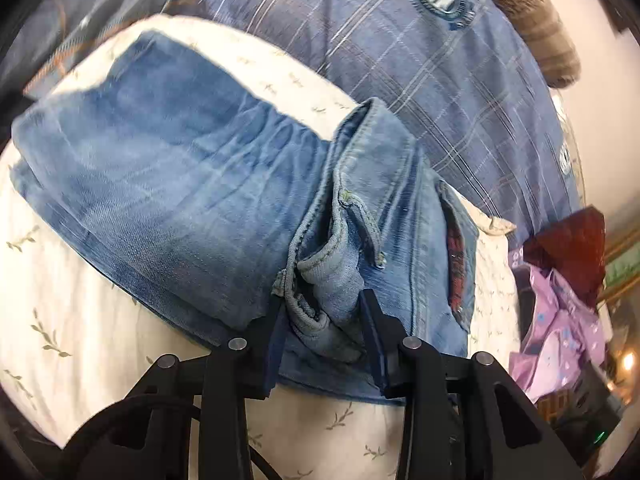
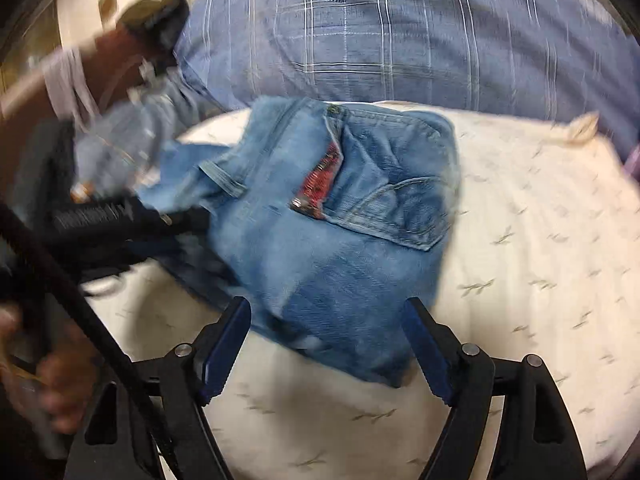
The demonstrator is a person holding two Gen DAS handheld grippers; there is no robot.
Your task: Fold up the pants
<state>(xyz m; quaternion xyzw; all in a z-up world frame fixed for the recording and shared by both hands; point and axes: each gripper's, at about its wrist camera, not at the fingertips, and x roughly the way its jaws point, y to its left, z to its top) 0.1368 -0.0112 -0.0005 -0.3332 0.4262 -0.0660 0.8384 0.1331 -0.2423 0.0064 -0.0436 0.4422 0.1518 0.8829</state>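
Faded blue jeans lie folded on a white leaf-print sheet. My left gripper is shut on a bunched fold of the jeans near the waistband and belt loop. In the right wrist view the jeans show a back pocket and a red patch. My right gripper is open, its fingers on either side of the jeans' near edge. The left gripper shows there at the left, blurred, holding denim.
A blue plaid pillow with a round crest lies behind the jeans, also in the right wrist view. Purple and dark red clothes are piled at the right. The person's hand is at the lower left.
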